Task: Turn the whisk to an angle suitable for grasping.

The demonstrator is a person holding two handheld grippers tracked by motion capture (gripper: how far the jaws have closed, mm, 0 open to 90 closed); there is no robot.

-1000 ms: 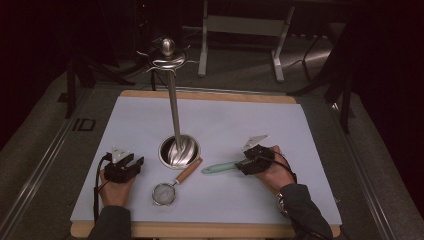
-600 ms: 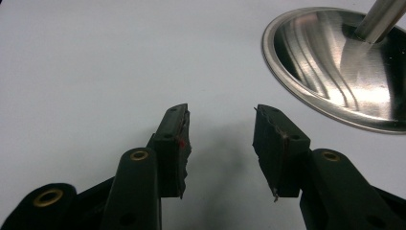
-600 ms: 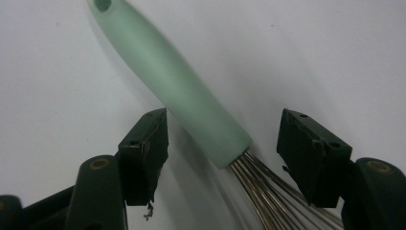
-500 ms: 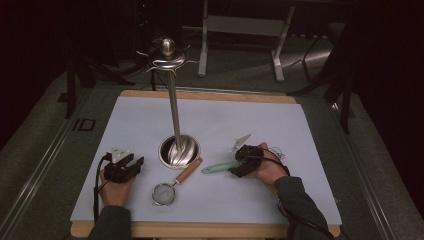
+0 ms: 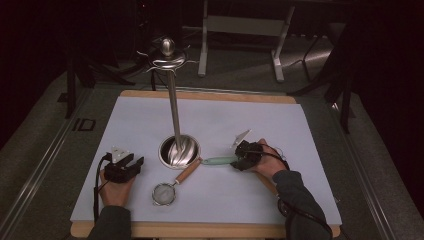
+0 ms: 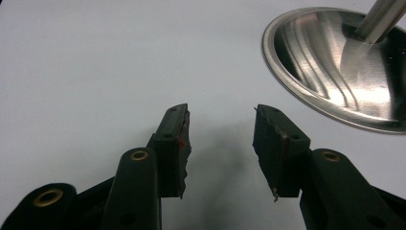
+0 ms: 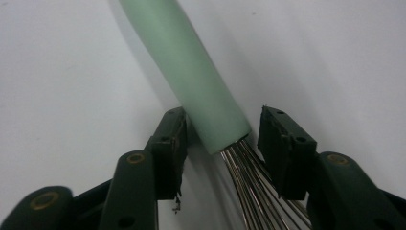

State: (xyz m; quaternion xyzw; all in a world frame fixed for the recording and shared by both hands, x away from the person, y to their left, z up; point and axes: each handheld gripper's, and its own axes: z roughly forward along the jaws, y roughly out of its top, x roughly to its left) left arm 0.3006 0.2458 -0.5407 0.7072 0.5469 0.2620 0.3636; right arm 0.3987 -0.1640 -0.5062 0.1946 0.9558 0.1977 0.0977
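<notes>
1. A whisk with a pale green handle [image 7: 191, 72] lies flat on the white sheet covering the desk [image 5: 300, 130], its handle pointing toward the steel base of the stand [image 5: 179, 150] in the high view.
2. The right gripper [image 7: 221, 139] straddles the whisk where the green handle meets the steel wires [image 7: 249, 187]; its jaws have just been closing, with the handle between them. The left pad sits at or against the handle, while a gap shows at the right pad, so the grip is not yet firm.
3. In the high view the right gripper [image 5: 245, 156] rests low at the handle's end, held in the person's right hand [image 5: 267, 161].
4. A small mesh strainer [image 5: 165, 192] with a wooden handle lies just beside the whisk handle's tip, near the stand's base.
5. The stand's pole [image 5: 173, 110] rises upright from the round base to a hooked top.
6. The left gripper [image 6: 220, 143] hangs over bare white sheet with jaws spread wide and nothing between them, the steel base [image 6: 335, 67] close by to its upper right.
</notes>
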